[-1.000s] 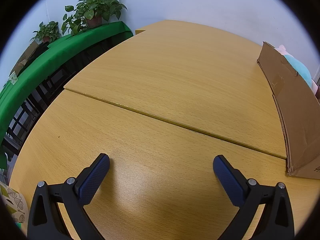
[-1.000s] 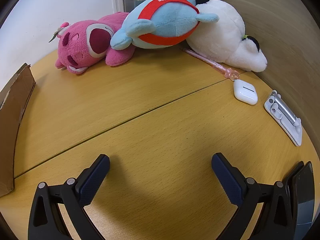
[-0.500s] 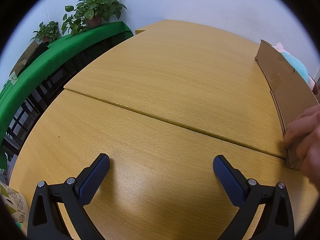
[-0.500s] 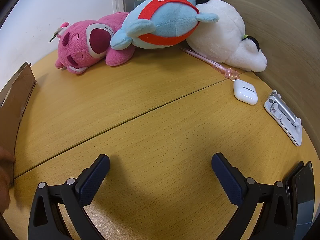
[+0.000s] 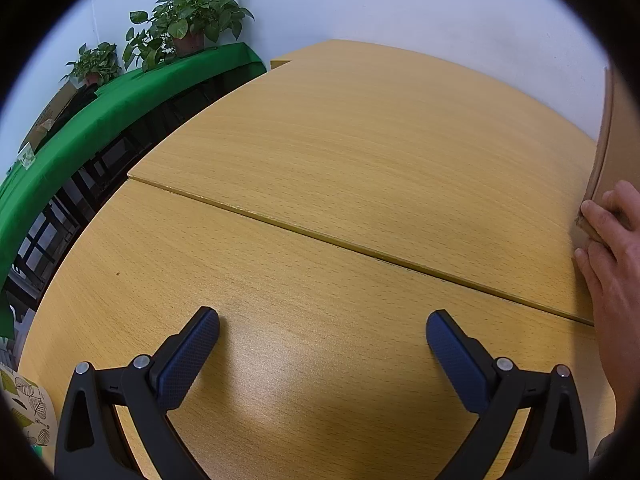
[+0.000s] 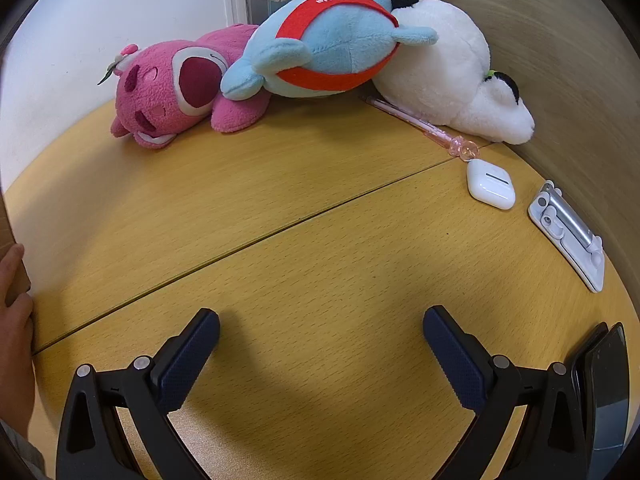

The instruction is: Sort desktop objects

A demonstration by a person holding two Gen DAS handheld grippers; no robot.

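My left gripper [image 5: 322, 332] rests open over the bare wooden table [image 5: 360, 152], nothing between its fingers. At the right edge a hand [image 5: 612, 248] grips a brown cardboard box [image 5: 608, 136]. My right gripper [image 6: 320, 332] is also open and empty. Beyond it lie a pink plush bear [image 6: 172, 88], a blue plush with a red band [image 6: 332, 44] and a white plush [image 6: 452, 76] at the table's back. A pink pen [image 6: 424, 124], a white earbud case [image 6: 490, 184] and a white-silver folding stand [image 6: 568, 232] lie at the right.
A green-draped shelf [image 5: 100, 108] with potted plants [image 5: 188, 20] runs along the left past the table edge. A dark phone-like object [image 6: 604, 384] stands at the lower right. A wood-grain wall [image 6: 560, 60] bounds the right side. The hand [image 6: 14, 320] and box edge show at the left.
A hand came in and took hold of the cardboard box, which has shifted toward the right edge of the left view and the left edge of the right view. Both grippers stayed still.
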